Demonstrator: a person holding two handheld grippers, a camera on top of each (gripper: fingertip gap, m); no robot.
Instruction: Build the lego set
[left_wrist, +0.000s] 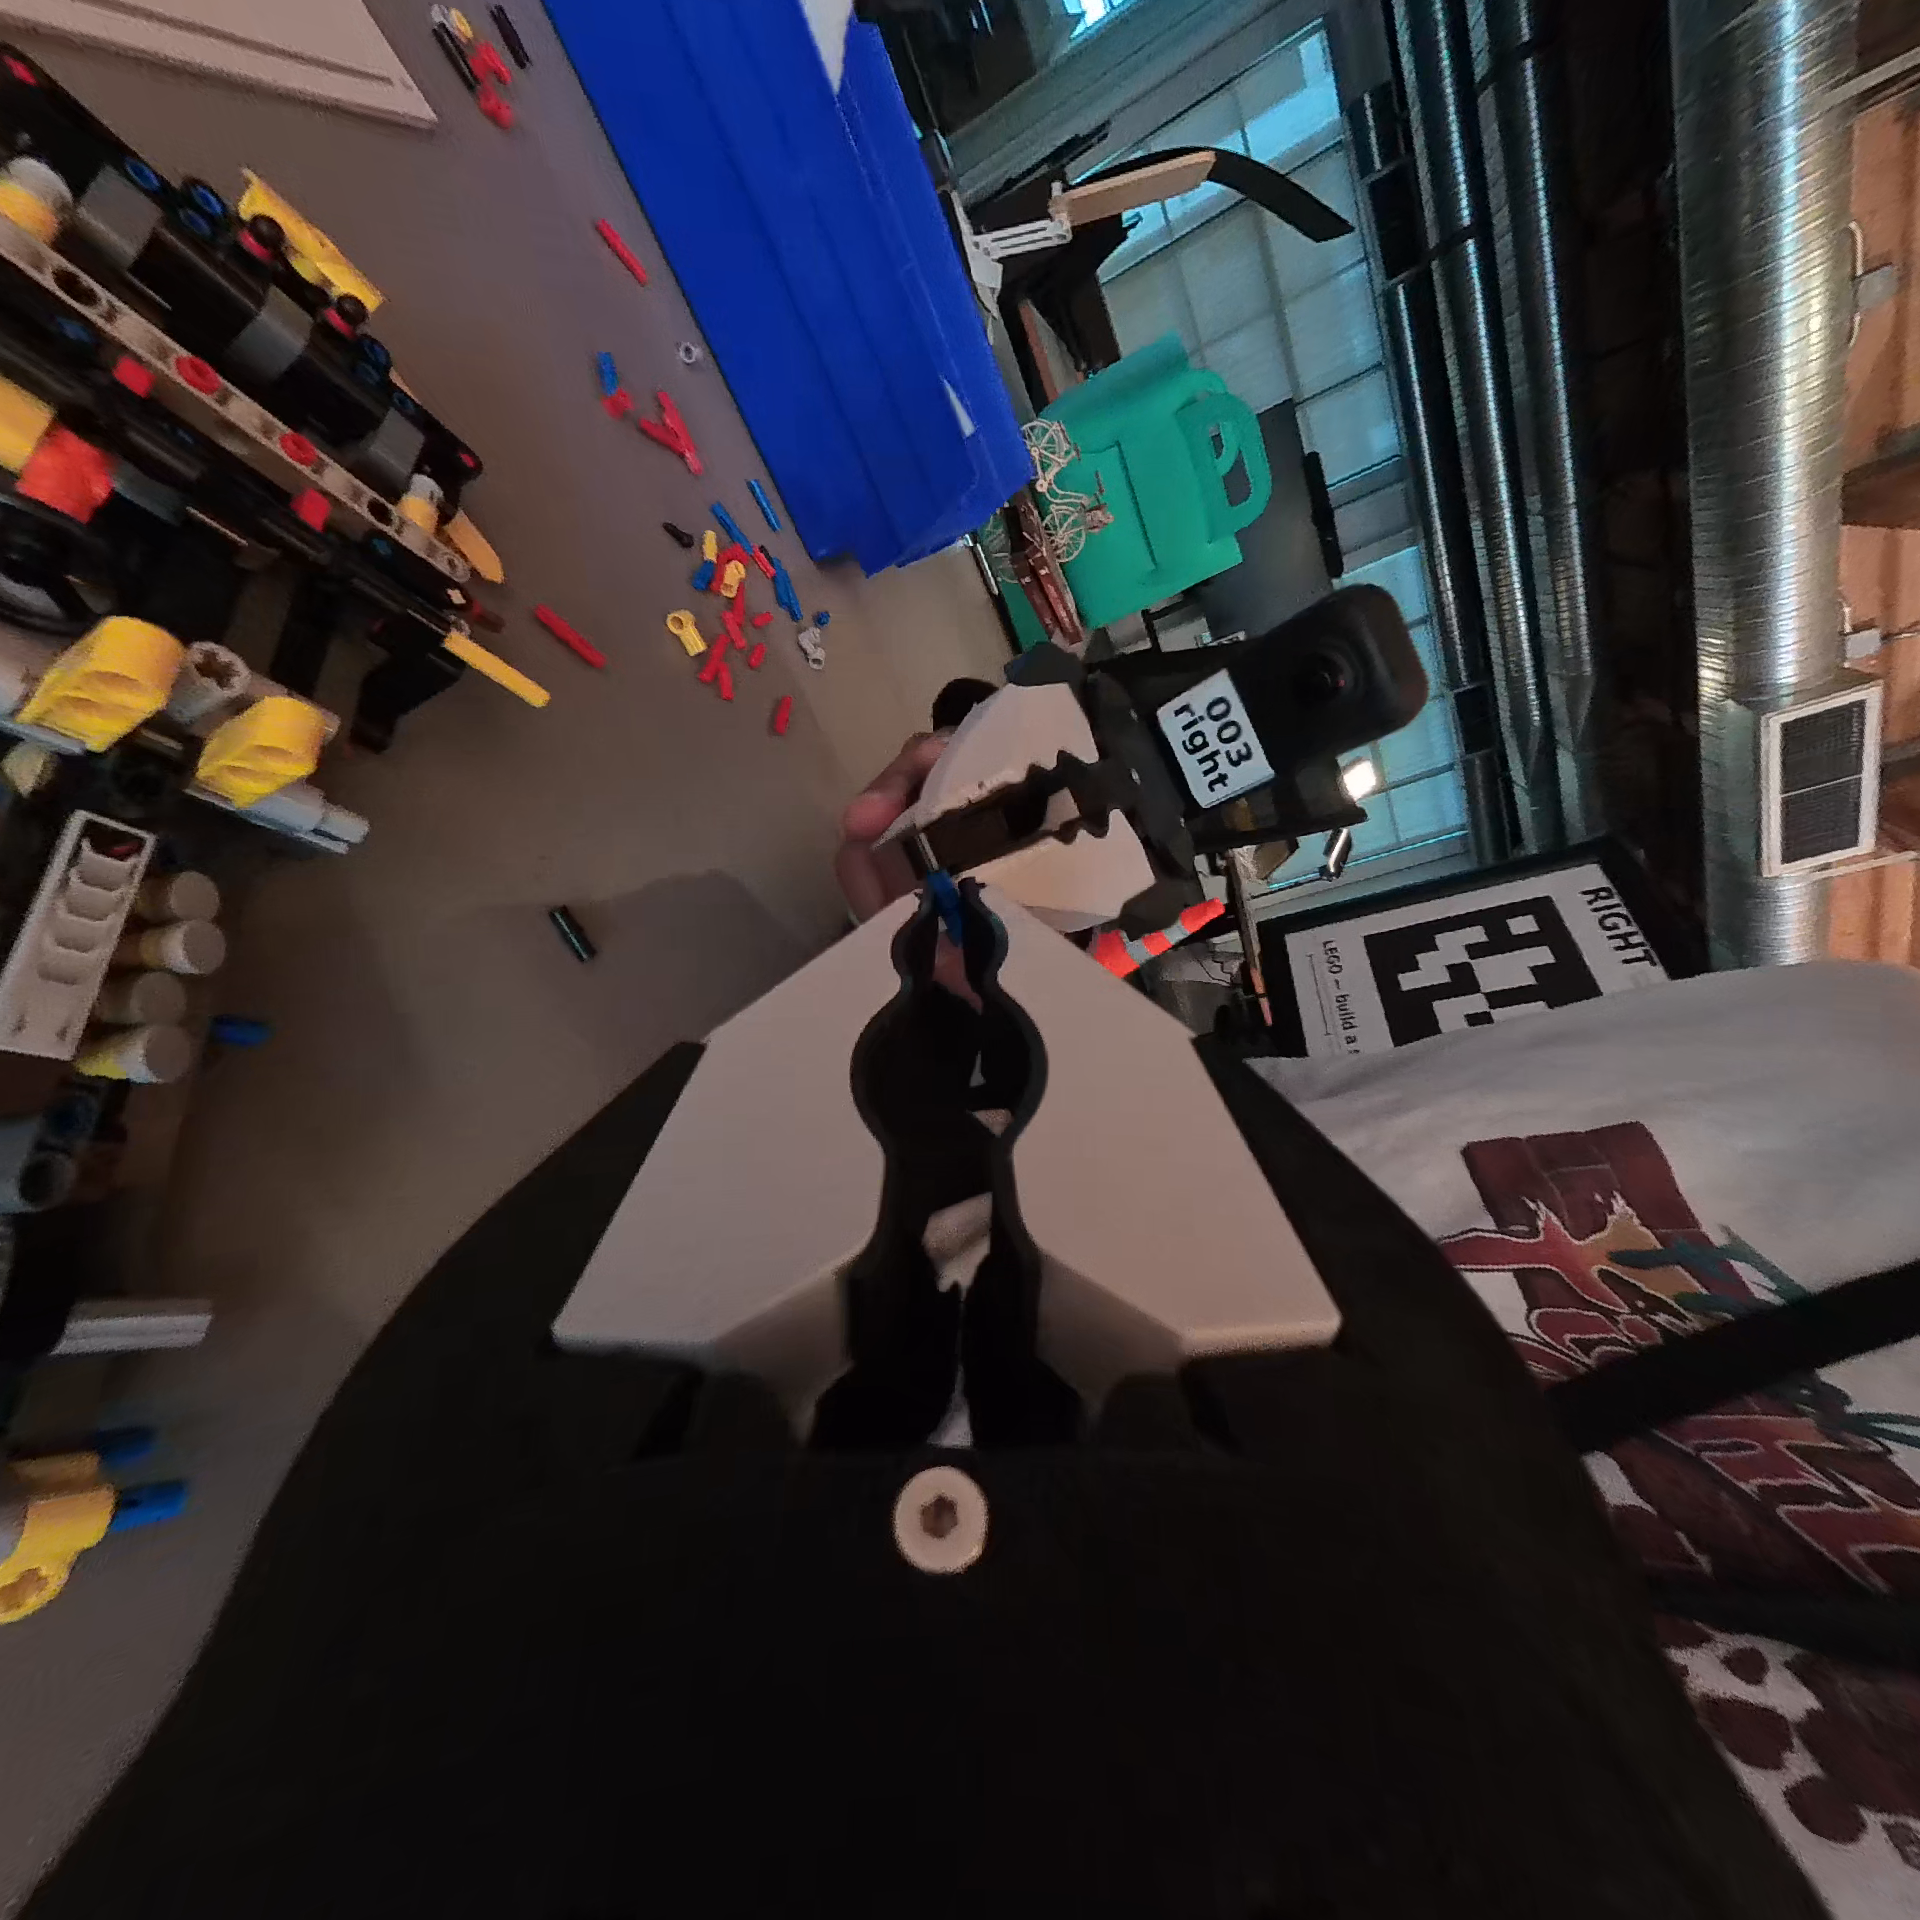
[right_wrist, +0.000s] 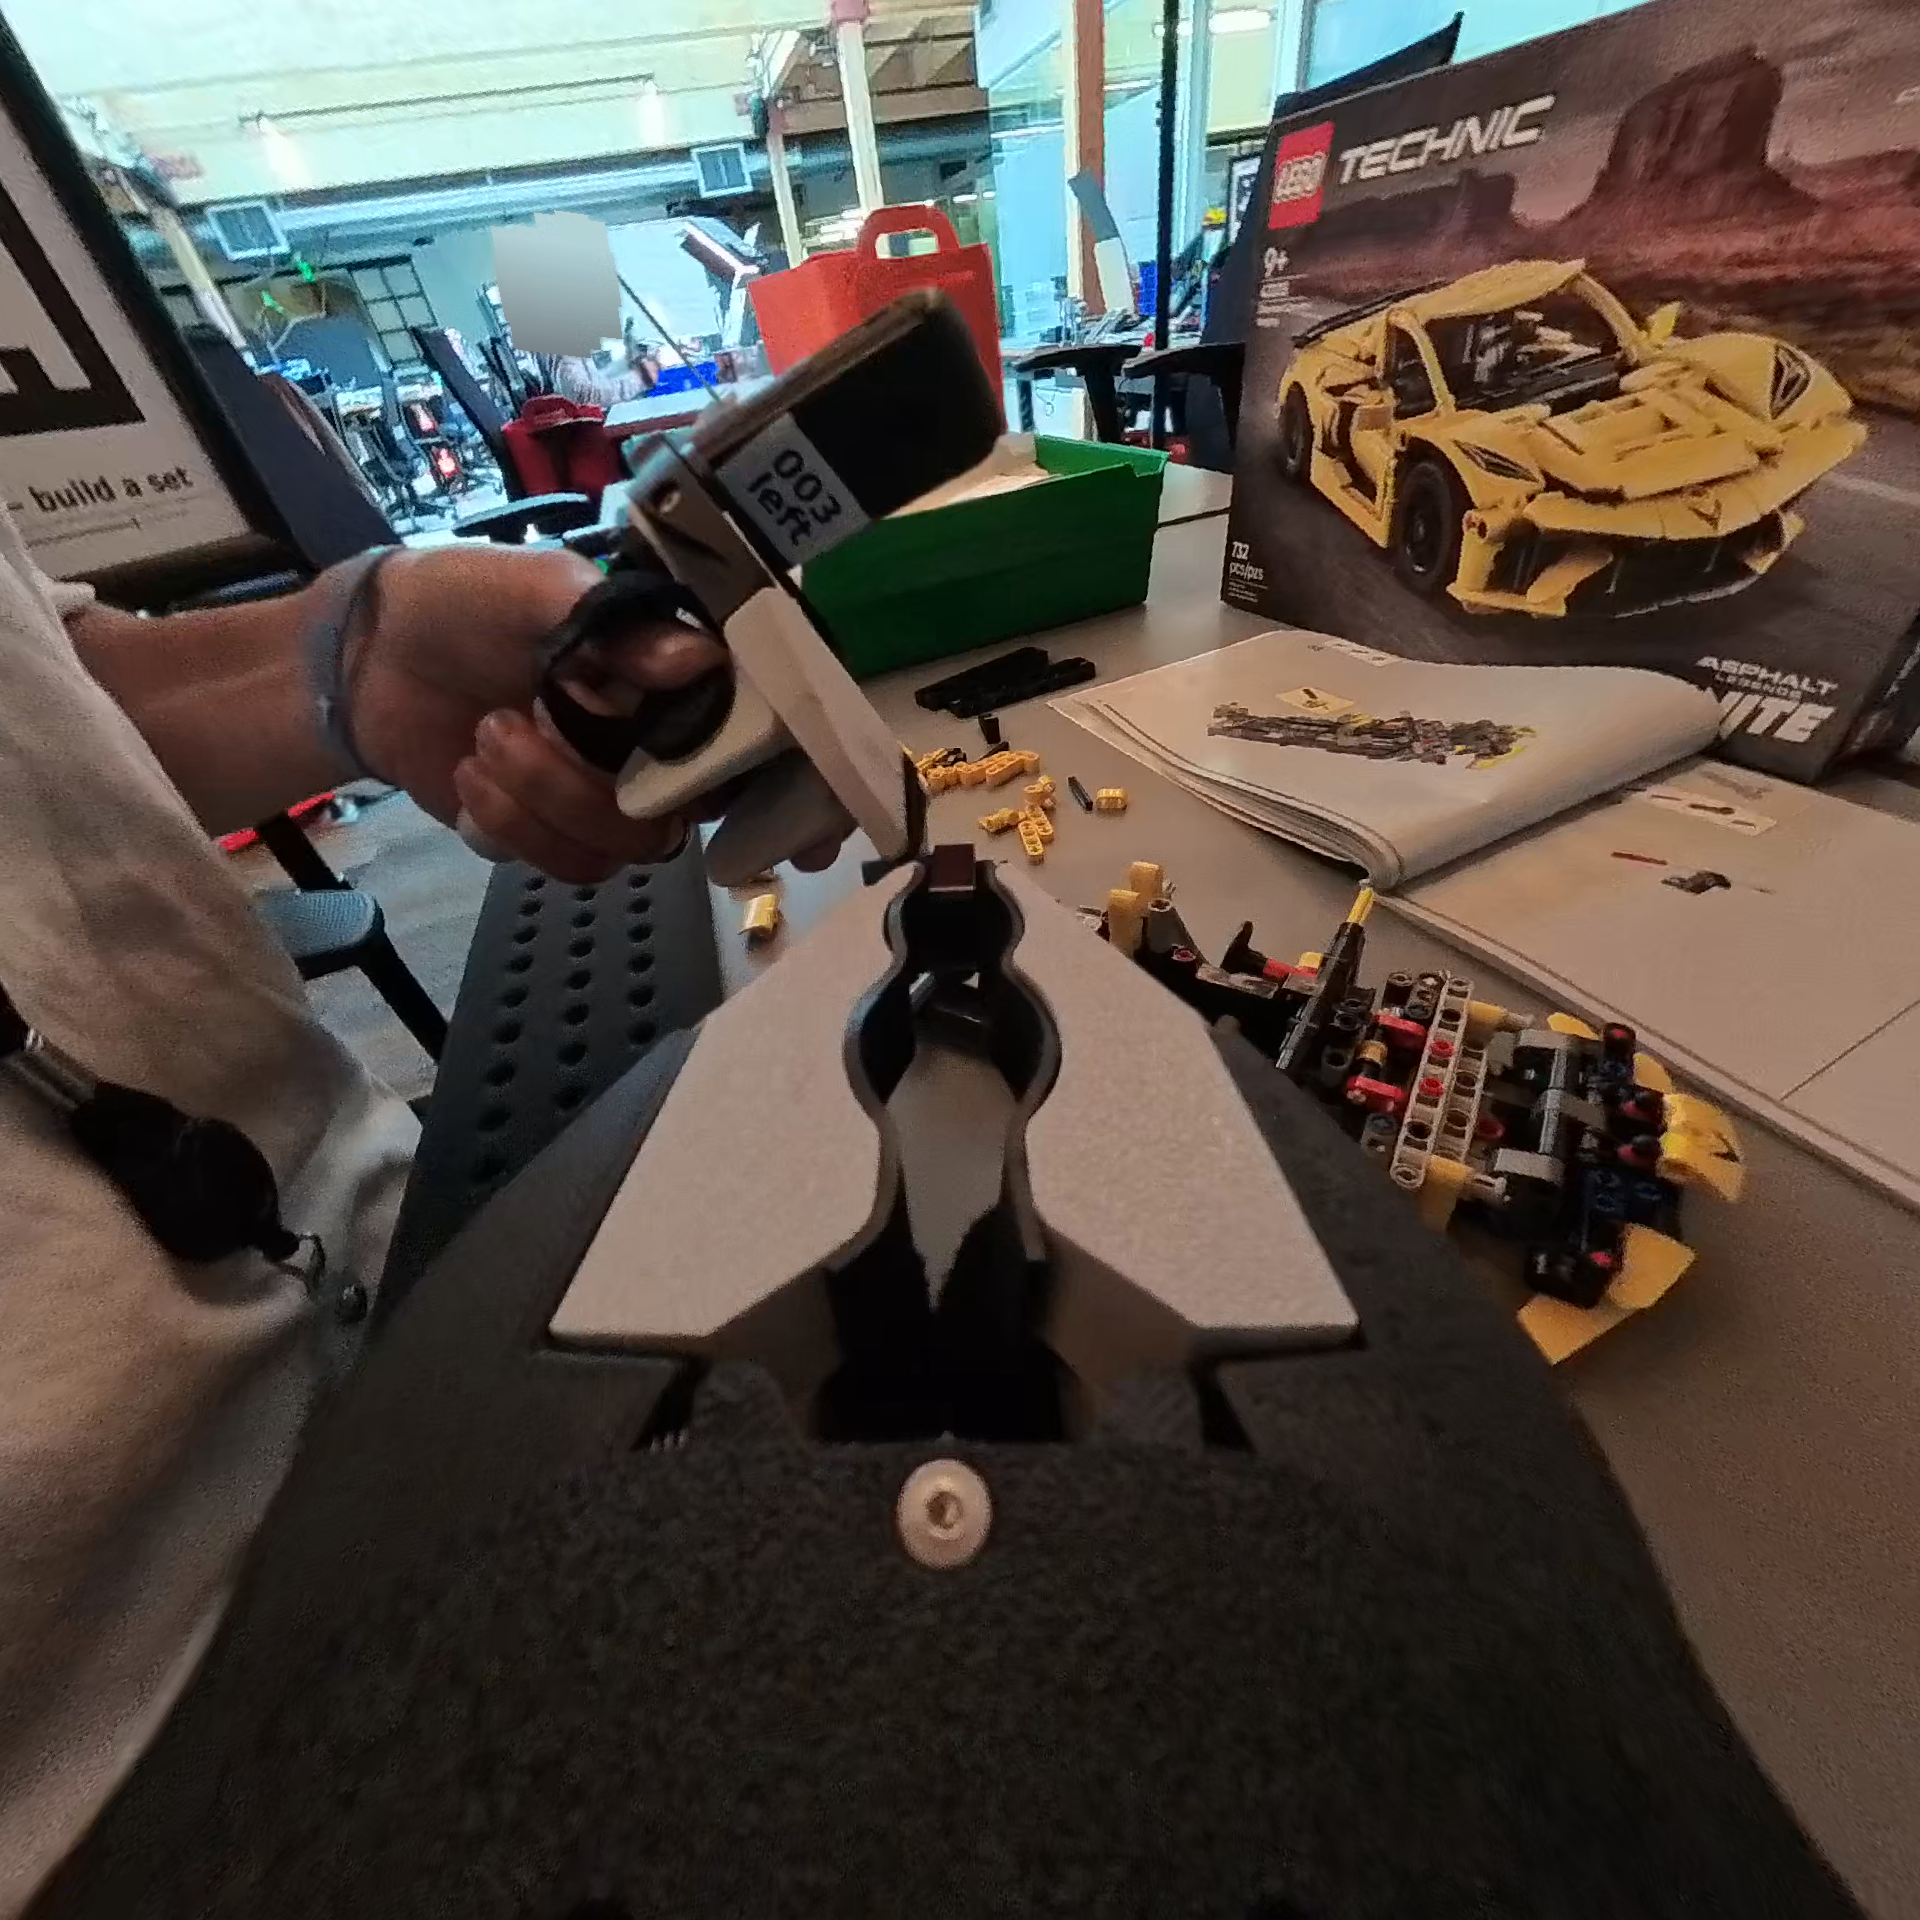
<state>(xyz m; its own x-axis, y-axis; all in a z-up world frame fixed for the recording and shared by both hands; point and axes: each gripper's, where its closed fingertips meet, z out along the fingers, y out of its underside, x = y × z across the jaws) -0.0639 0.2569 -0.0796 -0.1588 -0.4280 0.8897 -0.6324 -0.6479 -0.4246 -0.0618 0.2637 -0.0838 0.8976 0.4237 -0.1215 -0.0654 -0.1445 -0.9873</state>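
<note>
Chassis (right_wrist: 1455, 1101) half-built on the table, bodywork still missing.
I have my left gripper (left_wrist: 948, 920) clamped on a blue pin (left_wrist: 943, 902) and my right gripper (right_wrist: 951, 871) on a small dark piece (right_wrist: 954, 868), meeting mid-air; loose parts (left_wrist: 727, 603) remain.

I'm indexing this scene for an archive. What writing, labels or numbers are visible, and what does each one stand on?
Wording left unquoted; these bear it:
First white sticker, camera of the left tool: short label.
Second white sticker, camera of the right tool: short label.
Set box: logo, names, numbers.
Framed sign: words, square code.
Instruction booklet: print too small to read.
</note>
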